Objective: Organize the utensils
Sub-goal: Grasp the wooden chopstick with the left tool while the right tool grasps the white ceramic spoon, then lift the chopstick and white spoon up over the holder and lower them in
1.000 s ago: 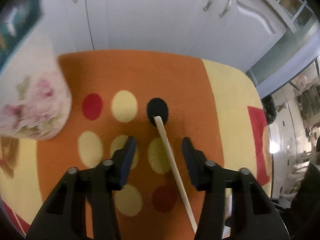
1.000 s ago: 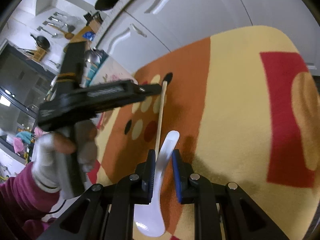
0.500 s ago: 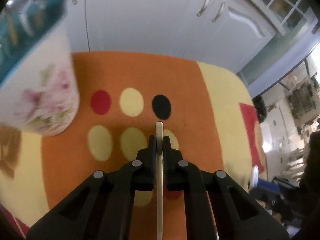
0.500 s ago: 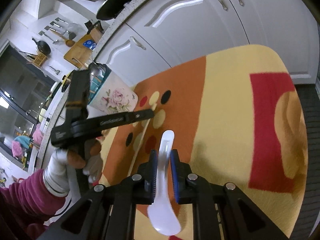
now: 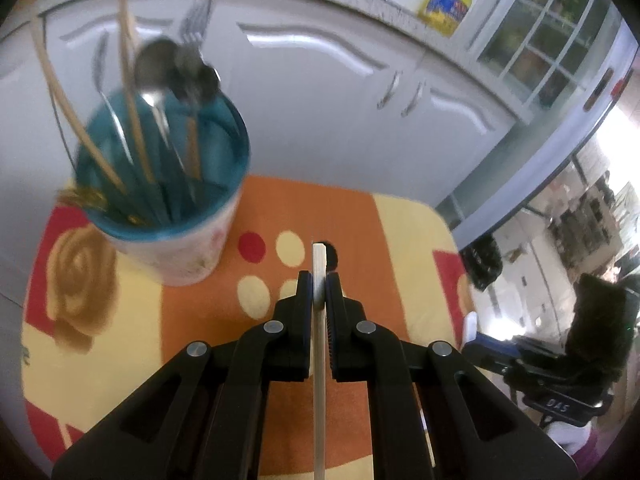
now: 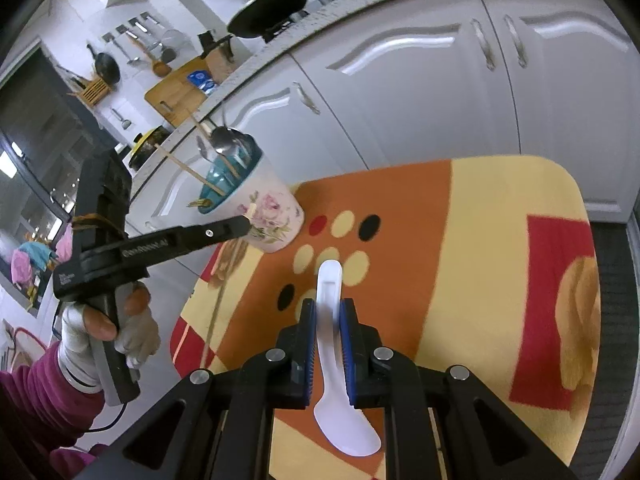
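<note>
My left gripper [image 5: 319, 285] is shut on a pale wooden chopstick [image 5: 319, 364], held above the orange and yellow mat [image 5: 192, 356]. To its upper left stands the flowered utensil cup [image 5: 176, 256] with a teal inside, holding chopsticks, spoons and a fork. In the right wrist view, my right gripper [image 6: 328, 312] is shut on a white plastic spoon [image 6: 334, 364], handle forward, bowl hanging toward the camera. There the left gripper [image 6: 242, 225] is held by a gloved hand [image 6: 120, 332], its tip beside the cup [image 6: 264, 216].
White cabinet doors [image 5: 320, 92] run behind the mat. A counter above them carries a yellow bottle [image 5: 446, 4], a black pan [image 6: 272, 8] and a wooden board [image 6: 180, 88]. The mat's right half [image 6: 500, 248] lies bare, with dark floor [image 6: 616, 300] beyond it.
My left gripper shut on the chopstick, lifted it off the mat and swung up toward the cup. My right gripper rose with the white spoon held in it.
</note>
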Demonstrator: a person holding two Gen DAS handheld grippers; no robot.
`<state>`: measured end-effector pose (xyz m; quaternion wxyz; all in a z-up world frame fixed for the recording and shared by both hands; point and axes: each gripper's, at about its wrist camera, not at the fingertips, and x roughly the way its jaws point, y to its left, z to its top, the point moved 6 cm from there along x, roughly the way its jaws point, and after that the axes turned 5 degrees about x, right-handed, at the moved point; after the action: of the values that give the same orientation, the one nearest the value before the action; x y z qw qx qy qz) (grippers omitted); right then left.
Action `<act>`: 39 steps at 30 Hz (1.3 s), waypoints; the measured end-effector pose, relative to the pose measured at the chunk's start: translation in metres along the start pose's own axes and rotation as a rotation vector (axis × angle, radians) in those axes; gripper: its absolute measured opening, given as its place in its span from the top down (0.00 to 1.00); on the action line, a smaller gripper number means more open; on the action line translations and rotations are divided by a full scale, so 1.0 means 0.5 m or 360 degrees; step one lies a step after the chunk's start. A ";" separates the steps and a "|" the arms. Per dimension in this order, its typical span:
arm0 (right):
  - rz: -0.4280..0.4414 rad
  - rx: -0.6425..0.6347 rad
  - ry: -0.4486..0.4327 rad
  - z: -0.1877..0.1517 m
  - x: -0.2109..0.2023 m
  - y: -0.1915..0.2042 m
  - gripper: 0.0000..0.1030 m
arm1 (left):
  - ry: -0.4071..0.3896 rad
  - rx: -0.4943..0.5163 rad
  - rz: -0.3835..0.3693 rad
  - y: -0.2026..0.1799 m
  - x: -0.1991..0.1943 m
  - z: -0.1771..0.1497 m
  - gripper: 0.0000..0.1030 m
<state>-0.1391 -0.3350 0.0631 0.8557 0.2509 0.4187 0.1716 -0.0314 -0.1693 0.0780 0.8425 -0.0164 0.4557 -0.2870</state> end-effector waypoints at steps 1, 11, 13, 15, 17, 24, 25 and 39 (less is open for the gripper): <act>0.0001 -0.0010 -0.0006 0.003 -0.001 0.005 0.89 | -0.0024 -0.0006 -0.0001 0.006 -0.019 0.006 0.95; 0.0070 -0.0107 -0.0093 0.065 -0.010 0.088 0.89 | -0.0318 -0.0066 0.0069 0.068 -0.174 0.105 0.95; 0.0091 -0.0131 -0.0117 0.086 -0.008 0.109 0.89 | -0.0384 -0.0071 0.0124 0.089 -0.198 0.132 0.95; 0.0114 -0.0157 -0.0144 0.109 -0.006 0.132 0.89 | -0.0435 -0.0074 0.0166 0.105 -0.210 0.154 0.95; 0.0135 -0.0190 -0.0173 0.136 0.001 0.160 0.89 | -0.0486 -0.0071 0.0212 0.123 -0.223 0.174 0.95; 0.0153 -0.0288 -0.0240 0.214 0.039 0.240 0.89 | -0.0662 -0.0064 0.0333 0.171 -0.235 0.251 0.95; 0.0156 -0.0298 -0.0253 0.224 0.044 0.249 0.89 | -0.0678 -0.0070 0.0341 0.177 -0.233 0.259 0.95; 0.0200 -0.0426 -0.0323 0.317 0.169 0.331 0.89 | -0.0852 -0.0156 0.0402 0.252 -0.181 0.333 0.95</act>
<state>0.0242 -0.2030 0.1878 0.9069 0.1765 0.2871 0.2529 0.1187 -0.0580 0.2076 0.9599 -0.0753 0.2292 -0.1431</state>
